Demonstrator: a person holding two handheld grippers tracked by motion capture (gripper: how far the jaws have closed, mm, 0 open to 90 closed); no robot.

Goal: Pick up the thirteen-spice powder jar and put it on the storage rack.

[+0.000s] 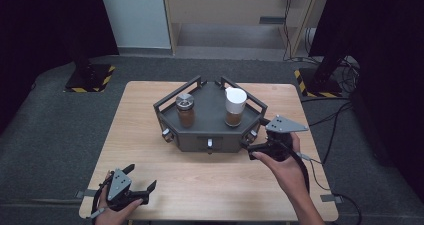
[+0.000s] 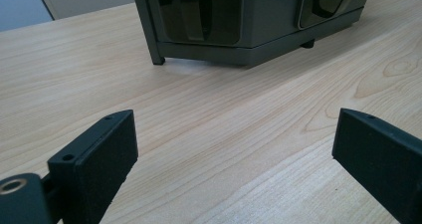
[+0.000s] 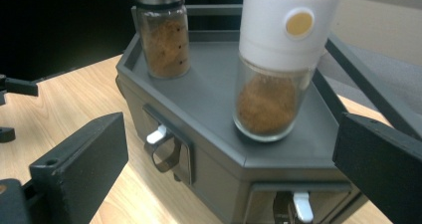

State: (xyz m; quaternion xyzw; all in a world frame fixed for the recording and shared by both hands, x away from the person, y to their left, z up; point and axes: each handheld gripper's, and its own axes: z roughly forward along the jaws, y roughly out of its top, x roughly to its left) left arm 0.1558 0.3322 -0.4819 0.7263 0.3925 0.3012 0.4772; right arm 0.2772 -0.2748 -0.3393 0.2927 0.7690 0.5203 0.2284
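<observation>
- My right gripper stands with its jaws wide apart and empty, at the front right corner of the hexagonal grey spice rack; in the right gripper view the white-capped spice jar sits between my jaws but farther off, not yet touched.
- That jar stands upright on the right of the rack's top deck; the steel-capped spice jar stands well apart from it on the left of the deck.
- My left gripper rests near the table's front edge, well apart from the rack, jaws spread with nothing between them.
- Risk: the white-capped jar is tall and top-heavy in my judgement. If one jaw meets it before the other, it tips toward the rack's rear rail.
- Risk: the rack's side rail lies close to my right-hand jaw. A careless approach catches the rail and shoves the whole rack across the table.
- Risk: closing on the smooth glass body low down may let the jar slip; closing on the cap may pop the cap loose.
- Risk: nothing steadies the rack, as my left gripper is far from it.
</observation>
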